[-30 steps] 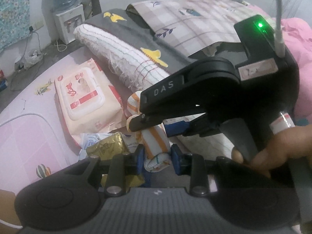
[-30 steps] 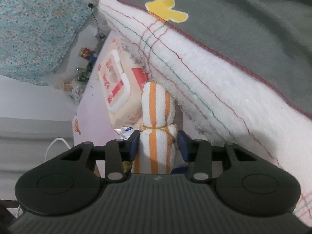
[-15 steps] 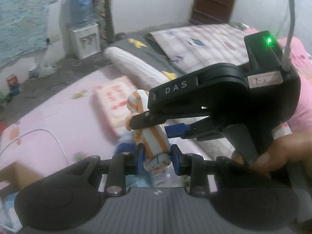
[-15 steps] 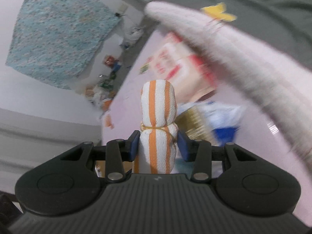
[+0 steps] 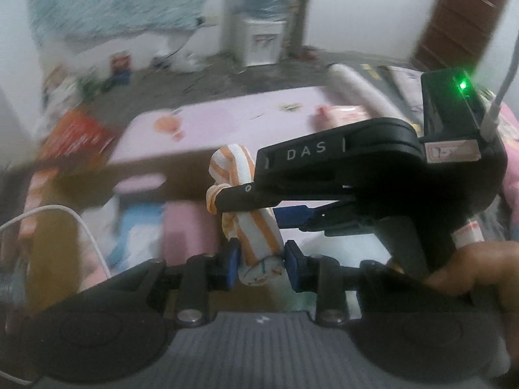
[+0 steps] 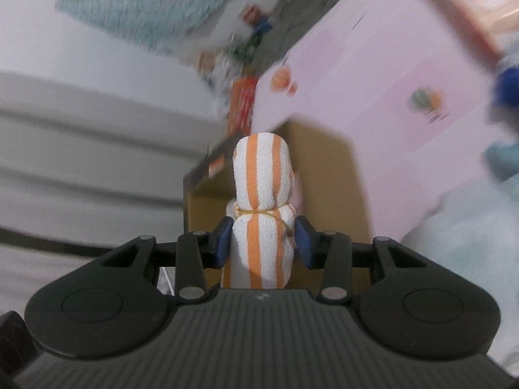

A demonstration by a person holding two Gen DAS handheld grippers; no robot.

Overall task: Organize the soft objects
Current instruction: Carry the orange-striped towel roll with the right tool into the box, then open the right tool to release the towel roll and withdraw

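A rolled orange-and-white striped towel [image 5: 256,236] tied with a yellow band is held by both grippers at once. My left gripper [image 5: 261,259] is shut on its lower end, blue pads pressing each side. My right gripper [image 5: 256,207] crosses in from the right and clamps the roll higher up. In the right wrist view the towel [image 6: 262,178] stands upright between the right gripper's [image 6: 262,243] pads, over an open brown cardboard box [image 6: 324,168]. The box [image 5: 42,243] holds a pink soft item [image 5: 185,230] and a blue-and-white one [image 5: 139,227].
The pink bedsheet [image 5: 243,120] lies beyond the box, with a wet-wipes pack [image 5: 343,113] and a white-edged blanket roll [image 5: 360,87] on it. A white cable [image 5: 87,230] runs over the box. A water dispenser [image 5: 259,42] stands by the far wall. A hand [image 5: 470,272] grips the right gripper's handle.
Both grippers, still clamped on the striped towel, have swung up and left away from the grey blanket and wipes pack, out past the bed's edge over the cardboard box.
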